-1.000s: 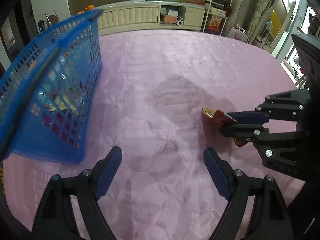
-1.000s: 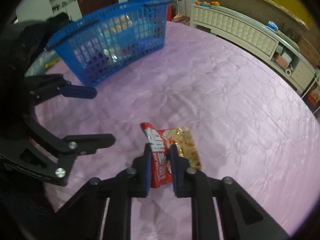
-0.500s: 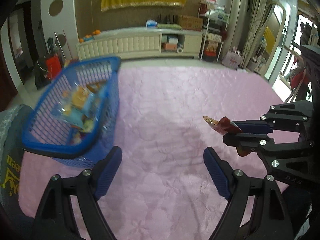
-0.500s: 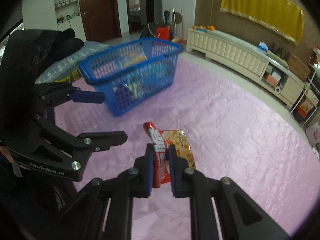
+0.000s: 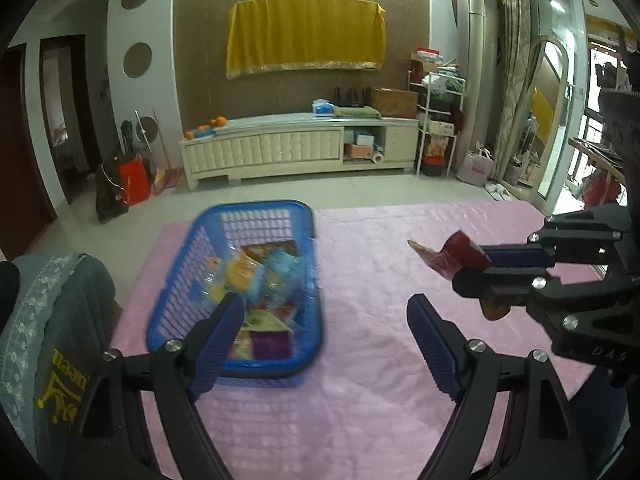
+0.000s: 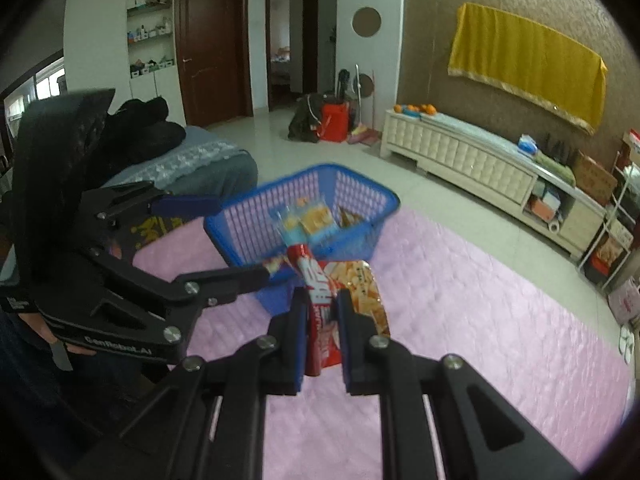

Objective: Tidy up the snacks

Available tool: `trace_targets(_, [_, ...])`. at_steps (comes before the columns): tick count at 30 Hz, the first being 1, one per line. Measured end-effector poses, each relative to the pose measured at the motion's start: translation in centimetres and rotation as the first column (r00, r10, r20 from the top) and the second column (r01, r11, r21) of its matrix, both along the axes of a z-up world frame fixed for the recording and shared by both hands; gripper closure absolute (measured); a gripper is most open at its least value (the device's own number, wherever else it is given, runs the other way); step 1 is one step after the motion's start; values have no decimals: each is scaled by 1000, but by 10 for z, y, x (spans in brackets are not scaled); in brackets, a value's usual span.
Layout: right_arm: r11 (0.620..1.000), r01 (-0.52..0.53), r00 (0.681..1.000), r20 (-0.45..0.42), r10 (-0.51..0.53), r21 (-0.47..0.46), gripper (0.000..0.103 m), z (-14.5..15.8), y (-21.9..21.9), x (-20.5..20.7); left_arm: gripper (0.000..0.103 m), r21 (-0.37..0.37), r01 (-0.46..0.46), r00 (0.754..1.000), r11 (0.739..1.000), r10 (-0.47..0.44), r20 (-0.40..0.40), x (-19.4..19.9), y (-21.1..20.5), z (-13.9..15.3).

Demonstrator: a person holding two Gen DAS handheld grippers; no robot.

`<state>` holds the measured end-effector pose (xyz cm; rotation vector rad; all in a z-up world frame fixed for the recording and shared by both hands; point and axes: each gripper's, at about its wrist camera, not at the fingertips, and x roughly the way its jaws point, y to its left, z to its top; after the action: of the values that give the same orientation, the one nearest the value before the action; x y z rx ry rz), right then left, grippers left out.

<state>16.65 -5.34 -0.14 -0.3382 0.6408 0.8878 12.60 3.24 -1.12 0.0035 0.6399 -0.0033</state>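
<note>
On my left, the blue basket (image 5: 236,292) sits on the pink quilted bed (image 5: 380,400), already holding several packets. My left gripper (image 5: 326,336) hangs released and empty beside it. My right gripper (image 6: 322,336) is clenched on the red snack packet (image 6: 332,296), held above the bed for dropping into the basket.

Basket (image 5: 188,280), centre of frame: blue plastic lattice. Quilt (image 5: 380,400) beneath: pink, stitched floral pattern. Snack packet (image 6: 352,292), lower centre: red and white, pale yellow crisps pictured. Cloth (image 5: 306,36) on upper wall: yellow, gold-trimmed. Cabinet (image 5: 280,148): cream, tufted.
</note>
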Motion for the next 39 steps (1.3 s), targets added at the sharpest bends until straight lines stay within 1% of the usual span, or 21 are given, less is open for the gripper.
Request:
trace_targets(3, [1000, -17, 1000, 13, 17, 2, 85, 4, 18, 3, 21, 11, -31, 1000, 999, 31, 2, 2, 20, 0])
trace_targets(6, [999, -34, 999, 15, 34, -5, 85, 4, 39, 10, 21, 17, -35, 999, 999, 36, -11, 6, 40, -3])
trace_targets(8, [999, -46, 999, 12, 46, -11, 85, 3, 54, 16, 21, 40, -50, 999, 998, 51, -18, 9, 53, -5])
trace_targets(9, [998, -54, 999, 7, 54, -17, 85, 2, 62, 19, 19, 60, -64, 998, 996, 65, -17, 11, 59, -5])
trace_targets(10, [998, -62, 998, 2, 62, -19, 85, 0, 68, 21, 13, 78, -79, 997, 994, 81, -12, 13, 64, -6])
trace_targets(11, [997, -69, 998, -1, 69, -21, 85, -2, 74, 23, 10, 84, -88, 996, 993, 89, -10, 14, 68, -7])
trace_targets(12, [997, -74, 997, -5, 74, -23, 85, -4, 77, 26, 3, 85, -97, 995, 992, 98, -11, 15, 74, -8])
trace_targets(13, [996, -84, 996, -14, 83, -30, 85, -8, 85, 30, 0, 81, -102, 995, 991, 103, -11, 17, 81, -9])
trace_targets(18, [991, -107, 994, -43, 103, -77, 85, -27, 112, 43, 0, 65, -139, 989, 988, 141, -41, 28, 112, -21])
trace_targets(24, [986, -104, 991, -95, 92, -130, 85, -55, 135, 69, 0, 47, -154, 983, 987, 158, -94, 41, 133, -41])
trace_targets(25, [984, -105, 991, -96, 92, -141, 85, -57, 139, 69, 0, 45, -155, 982, 987, 159, -99, 43, 134, -43])
trace_targets(27, [978, -97, 994, -68, 86, -187, 84, -65, 145, 72, 0, 44, -164, 980, 986, 167, -103, 45, 137, -48])
trace_targets(29, [968, -103, 994, -55, 93, -227, 78, -72, 150, 73, 0, 31, -165, 980, 986, 168, -105, 47, 139, -49])
trace_targets(30, [966, -102, 994, -48, 93, -236, 67, -74, 151, 73, 0, 27, -165, 980, 986, 167, -107, 47, 139, -50])
trace_targets(31, [965, -103, 995, -39, 96, -241, 50, -75, 151, 73, 0, 27, -165, 980, 986, 167, -107, 46, 139, -50])
trace_targets(32, [966, -95, 995, -25, 92, -242, 42, -75, 149, 72, 0, 28, -165, 980, 986, 167, -109, 44, 139, -50])
trace_targets(33, [968, -81, 997, -12, 80, -239, 29, -74, 148, 72, 0, 30, -164, 980, 986, 166, -109, 43, 139, -50])
trace_targets(34, [972, -60, 998, 2, 62, -226, 24, -73, 144, 71, 0, 31, -162, 980, 986, 164, -110, 43, 137, -52])
trace_targets(36, [982, -30, 1000, 2, 31, -187, 21, -68, 135, 69, 0, 12, -158, 982, 987, 159, -105, 36, 132, -51])
trace_targets(39, [992, 21, 999, -25, -24, -125, 19, -59, 115, 63, 0, -25, -148, 985, 989, 145, -92, 23, 124, -48])
